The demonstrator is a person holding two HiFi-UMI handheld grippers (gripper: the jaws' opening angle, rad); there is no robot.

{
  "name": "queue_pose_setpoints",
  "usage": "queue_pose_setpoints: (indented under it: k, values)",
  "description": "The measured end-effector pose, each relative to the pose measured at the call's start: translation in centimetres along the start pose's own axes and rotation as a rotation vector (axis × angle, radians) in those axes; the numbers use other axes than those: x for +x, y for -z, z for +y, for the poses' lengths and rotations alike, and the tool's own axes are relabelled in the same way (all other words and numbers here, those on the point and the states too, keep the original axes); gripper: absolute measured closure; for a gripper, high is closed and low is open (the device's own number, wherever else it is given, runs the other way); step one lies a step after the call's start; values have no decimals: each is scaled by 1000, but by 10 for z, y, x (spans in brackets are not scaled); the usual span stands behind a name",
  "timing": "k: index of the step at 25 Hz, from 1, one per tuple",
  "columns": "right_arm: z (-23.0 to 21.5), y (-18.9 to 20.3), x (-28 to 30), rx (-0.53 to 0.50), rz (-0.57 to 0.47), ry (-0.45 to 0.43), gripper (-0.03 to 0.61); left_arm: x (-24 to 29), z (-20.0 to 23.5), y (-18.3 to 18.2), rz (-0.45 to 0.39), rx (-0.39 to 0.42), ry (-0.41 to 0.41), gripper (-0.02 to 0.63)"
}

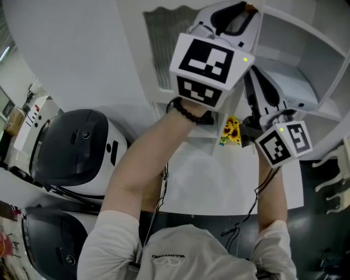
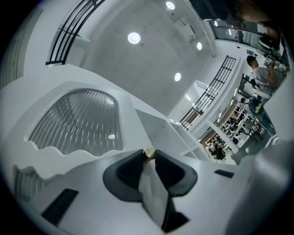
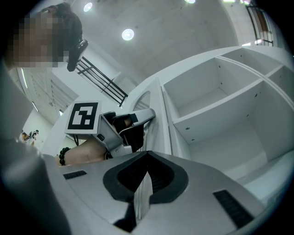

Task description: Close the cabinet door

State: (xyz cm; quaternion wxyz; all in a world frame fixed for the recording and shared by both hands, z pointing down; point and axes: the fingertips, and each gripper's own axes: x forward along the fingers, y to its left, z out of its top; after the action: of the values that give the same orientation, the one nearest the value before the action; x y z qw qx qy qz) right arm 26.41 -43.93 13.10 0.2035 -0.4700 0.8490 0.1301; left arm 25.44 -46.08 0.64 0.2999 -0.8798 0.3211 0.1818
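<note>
head view: both arms are raised toward a white cabinet (image 1: 320, 82) whose open shelves fill the upper right. the cabinet door (image 1: 164, 52), with its ribbed glass panel (image 1: 158, 38), stands swung out to the left of the shelves. the left gripper (image 1: 243, 10) reaches up along the door's free edge, and a bead bracelet (image 1: 188, 115) circles that wrist. the right gripper (image 1: 254, 82) sits lower, just beside the left one. a small sunflower print (image 1: 232, 131) lies on the white table (image 1: 219, 186) below. left gripper view: the left gripper (image 2: 149, 158) has its jaws pinched together on a small tan knob (image 2: 149, 152) at the edge of the cabinet door (image 2: 59, 156), with the ribbed glass panel (image 2: 78, 121) spreading to the left. right gripper view: the right gripper (image 3: 146, 158) has its jaws pressed together with nothing between them, apart from the door. ahead, the left gripper (image 3: 142, 120) is at the edge-on cabinet door (image 3: 154, 137), and the cabinet (image 3: 220, 114) stands open to the right with bare shelves.
</note>
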Motion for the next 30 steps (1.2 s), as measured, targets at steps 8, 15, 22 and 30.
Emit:
queue_pose_setpoints:
  k: [8,15,22,30]
  values:
    - [-11,3,4,4,-2,8,569,11,5,11,29,28,-36,531]
    - [-17,8,5,6,4,16,569,17,10,17,50,42,-54,529]
    - [-20,12,4,8,10,18,569,23,13,25,69,56,-70,530]
    - [-24,14,-1,18,13,24,569,27,16,30,82,63,-79,529]
